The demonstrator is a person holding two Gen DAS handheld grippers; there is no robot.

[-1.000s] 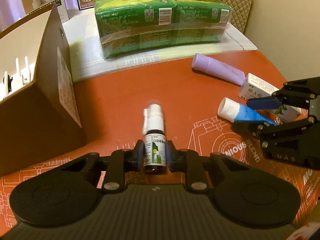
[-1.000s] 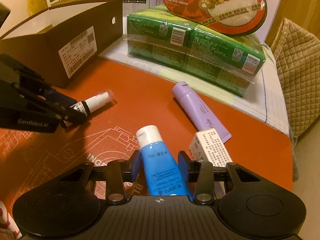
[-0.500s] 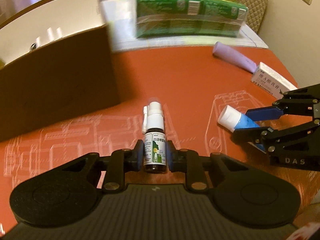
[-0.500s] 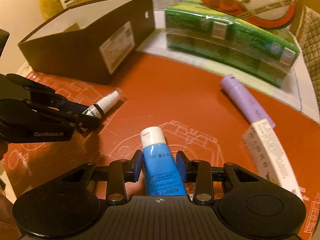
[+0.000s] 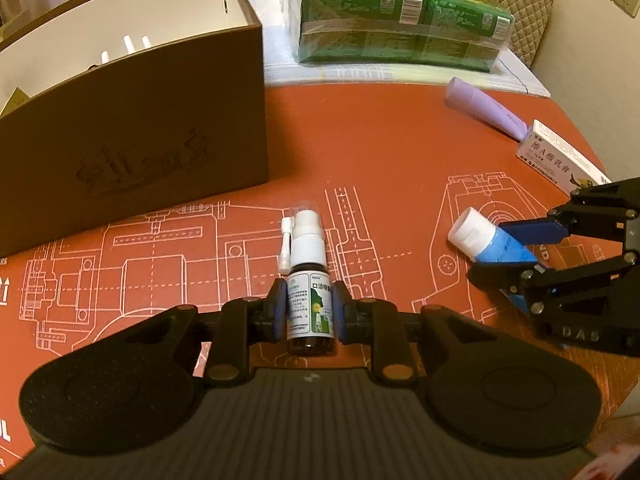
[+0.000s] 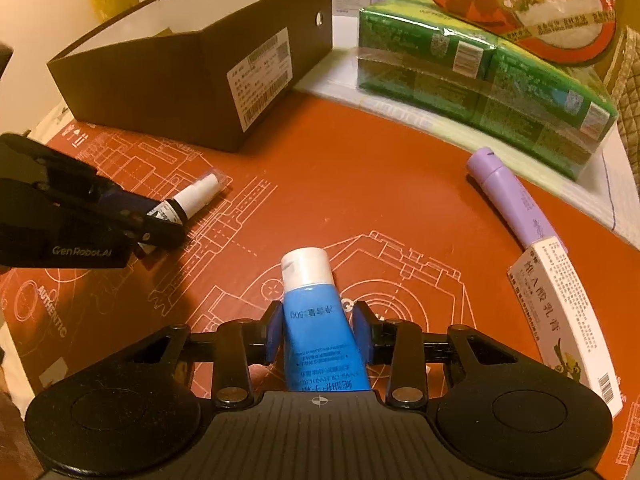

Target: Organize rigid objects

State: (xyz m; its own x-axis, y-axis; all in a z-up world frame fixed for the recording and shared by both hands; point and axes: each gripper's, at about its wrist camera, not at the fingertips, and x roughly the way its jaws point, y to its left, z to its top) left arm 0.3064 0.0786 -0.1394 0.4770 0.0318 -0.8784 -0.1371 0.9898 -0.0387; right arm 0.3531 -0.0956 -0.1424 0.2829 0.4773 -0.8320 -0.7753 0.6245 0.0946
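1. The left gripper [image 5: 309, 312] is clamped on a small spray bottle [image 5: 308, 280], nozzle forward, over the red mat [image 5: 360, 160].
2. The right gripper [image 6: 318, 330] is clamped on a blue tube [image 6: 316, 312].
3. The brown box [image 5: 132, 120] ahead-left holds white items, too hidden to identify.
4. A purple tube [image 6: 516, 204] and white carton [image 6: 560, 312] lie right; green packs [image 6: 480, 80] sit behind.
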